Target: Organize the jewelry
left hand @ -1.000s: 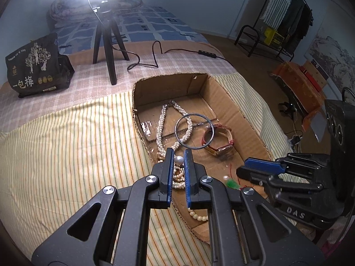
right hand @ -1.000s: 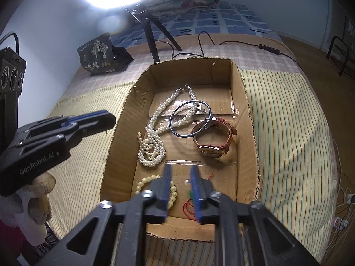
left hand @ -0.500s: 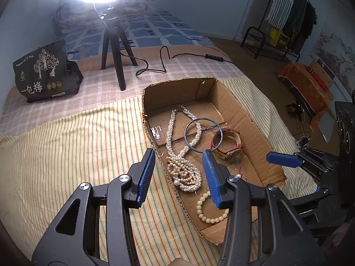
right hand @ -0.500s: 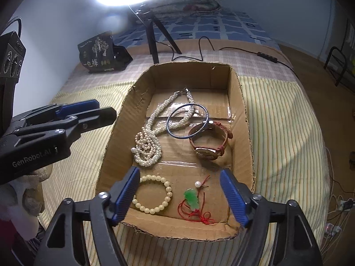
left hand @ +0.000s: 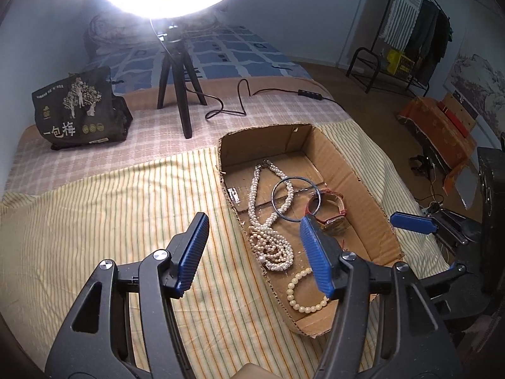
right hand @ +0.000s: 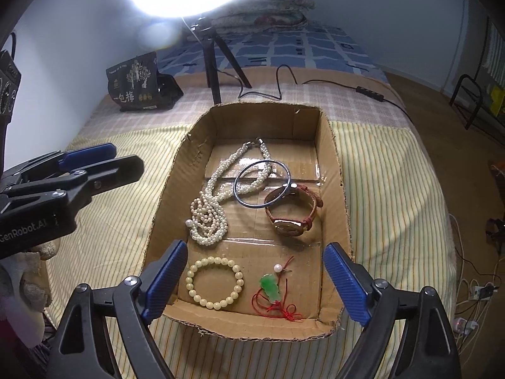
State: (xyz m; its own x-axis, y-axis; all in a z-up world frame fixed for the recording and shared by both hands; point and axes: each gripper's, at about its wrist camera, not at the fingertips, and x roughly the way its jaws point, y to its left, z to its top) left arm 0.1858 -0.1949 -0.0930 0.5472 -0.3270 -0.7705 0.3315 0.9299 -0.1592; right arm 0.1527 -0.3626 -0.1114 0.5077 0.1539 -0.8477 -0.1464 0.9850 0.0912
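— Where are your grippers?

— Both hover over the near end of the box [right hand: 331, 164], empty. My right gripper [right hand: 255, 279] is spread wide above the bracelet [right hand: 215, 282] and the jade pendant [right hand: 270, 288]; my left gripper [left hand: 254, 251] is also wide, by the box's left wall.

— Which step is this?

— I judge it's between picks: everything lies loose on the box floor. Next I'd lower one gripper over a single piece and close on it.

— How does the jewelry look?

— Nearest, a cream bead bracelet and a green pendant on tangled red cord. Farther back, a heaped pearl necklace [right hand: 210, 218], a watch [right hand: 293, 213], and a bangle [right hand: 262, 184] overlapping both.
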